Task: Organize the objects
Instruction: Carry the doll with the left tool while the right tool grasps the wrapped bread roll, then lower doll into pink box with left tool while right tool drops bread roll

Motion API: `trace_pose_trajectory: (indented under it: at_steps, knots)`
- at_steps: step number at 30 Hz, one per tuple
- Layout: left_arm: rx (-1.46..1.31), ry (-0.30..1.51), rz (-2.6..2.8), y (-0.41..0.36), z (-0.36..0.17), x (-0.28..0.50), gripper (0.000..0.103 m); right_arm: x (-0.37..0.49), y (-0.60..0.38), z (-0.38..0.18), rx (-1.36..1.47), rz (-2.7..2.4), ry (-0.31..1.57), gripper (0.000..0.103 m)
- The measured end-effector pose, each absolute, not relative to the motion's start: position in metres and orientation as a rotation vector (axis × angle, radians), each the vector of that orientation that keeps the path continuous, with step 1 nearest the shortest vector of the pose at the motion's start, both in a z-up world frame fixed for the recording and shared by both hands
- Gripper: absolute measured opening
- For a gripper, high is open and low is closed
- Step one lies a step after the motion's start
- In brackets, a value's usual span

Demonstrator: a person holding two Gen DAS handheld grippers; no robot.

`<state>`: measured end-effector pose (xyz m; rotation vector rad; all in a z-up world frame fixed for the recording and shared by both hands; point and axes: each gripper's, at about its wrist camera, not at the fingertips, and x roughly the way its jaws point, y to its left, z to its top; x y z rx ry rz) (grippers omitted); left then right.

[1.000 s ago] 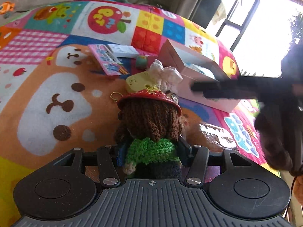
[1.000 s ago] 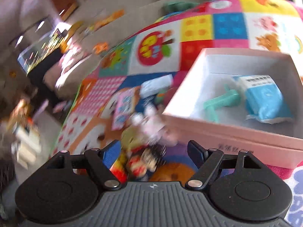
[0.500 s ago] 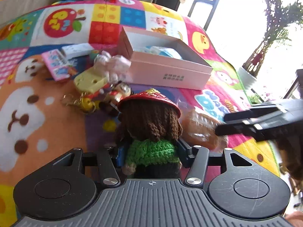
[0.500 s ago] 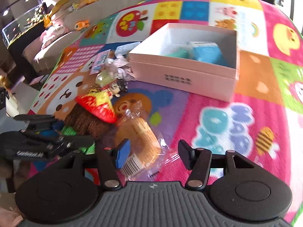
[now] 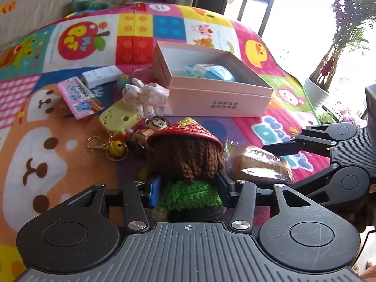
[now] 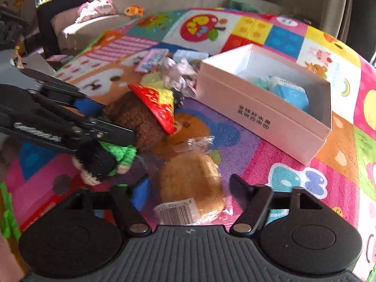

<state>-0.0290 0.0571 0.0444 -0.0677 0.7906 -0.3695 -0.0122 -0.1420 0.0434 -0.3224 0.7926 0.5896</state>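
My left gripper [image 5: 188, 188] is shut on a crochet doll [image 5: 188, 162] with brown hair, a green top and a red hat; it also shows in the right wrist view [image 6: 131, 127], held above the mat. My right gripper [image 6: 190, 188] is open, its fingers on either side of a wrapped bread bun [image 6: 191, 183] lying on the mat; the bun also shows in the left wrist view [image 5: 260, 164]. An open pink box [image 5: 218, 98] holds a blue packet [image 5: 216, 71] and a teal item.
On the colourful play mat [image 5: 47, 141] left of the box lie a yellow cheese toy [image 5: 119, 117], a small figure keychain with a bell [image 5: 117, 146], a white plush bunny [image 5: 145, 94], a pink card pack [image 5: 80, 97] and a small white box [image 5: 102, 76]. A sofa stands behind.
My right gripper has moved down and forward around the wrapped bun. My left gripper still holds the doll and has shifted little over the last half second.
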Motion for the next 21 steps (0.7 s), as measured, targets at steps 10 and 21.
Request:
trace_pose_trajectory:
  at_steps: [10, 21]
  knots:
    - [-0.118, 0.813, -0.391, 0.043, 0.042, -0.009, 0.049, -0.01, -0.218, 0.086, -0.085, 0.394, 0.706, 0.06]
    - [-0.232, 0.681, -0.486, 0.036, 0.103, 0.009, 0.047, -0.01, -0.273, 0.11, 0.088, 0.294, 0.596, 0.06]
